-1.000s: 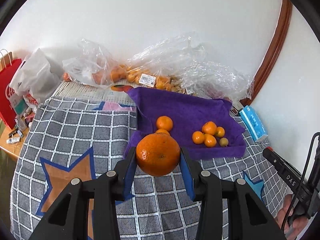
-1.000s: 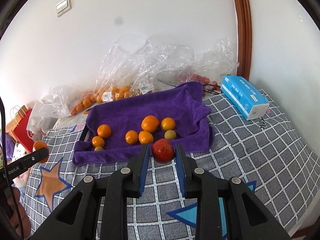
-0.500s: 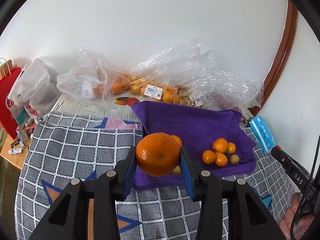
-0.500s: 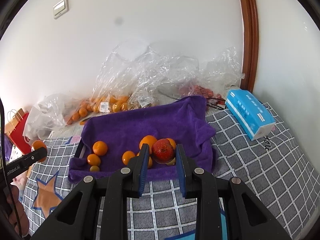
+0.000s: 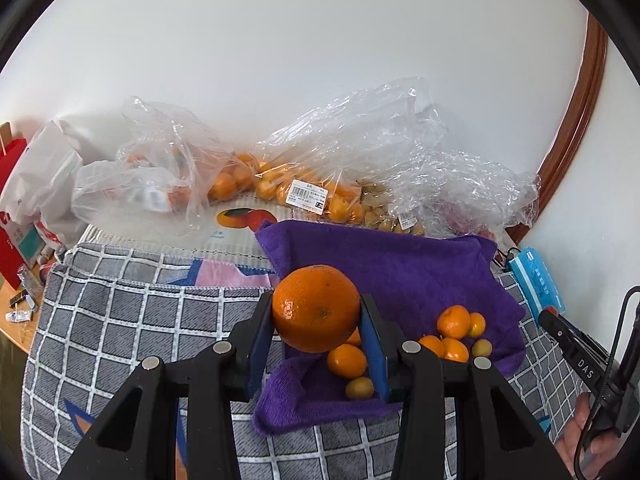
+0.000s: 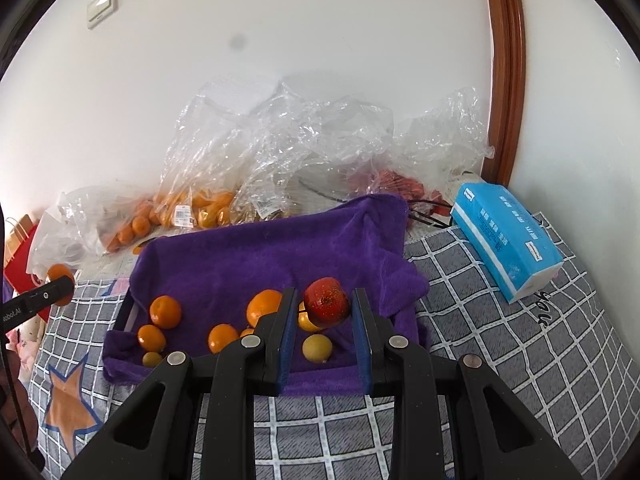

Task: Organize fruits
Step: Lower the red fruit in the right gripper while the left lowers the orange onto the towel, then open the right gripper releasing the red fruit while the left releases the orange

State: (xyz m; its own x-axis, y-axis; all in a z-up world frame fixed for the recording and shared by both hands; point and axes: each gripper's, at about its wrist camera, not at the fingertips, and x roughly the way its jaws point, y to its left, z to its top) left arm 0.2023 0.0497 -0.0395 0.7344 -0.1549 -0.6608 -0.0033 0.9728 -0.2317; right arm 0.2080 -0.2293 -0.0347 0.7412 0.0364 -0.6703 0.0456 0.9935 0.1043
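Purple towel [image 6: 248,264] holds 2 loose clusters of small oranges. My left tongs [image 5: 316,312] pinch the big orange [image 5: 316,307] above its near edge; my right tongs [image 6: 323,305] pinch the red fruit [image 6: 326,303] over the right cluster. Risk: either drop could knock resting fruit rolling off.

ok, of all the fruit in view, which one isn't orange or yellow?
The red fruit clamped in the right gripper over the purple towel; it is speckled dark red, the rest are orange or yellowish.

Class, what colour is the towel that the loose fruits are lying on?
Purple. The towel shows best in the right wrist view, where most of its surface is visible.
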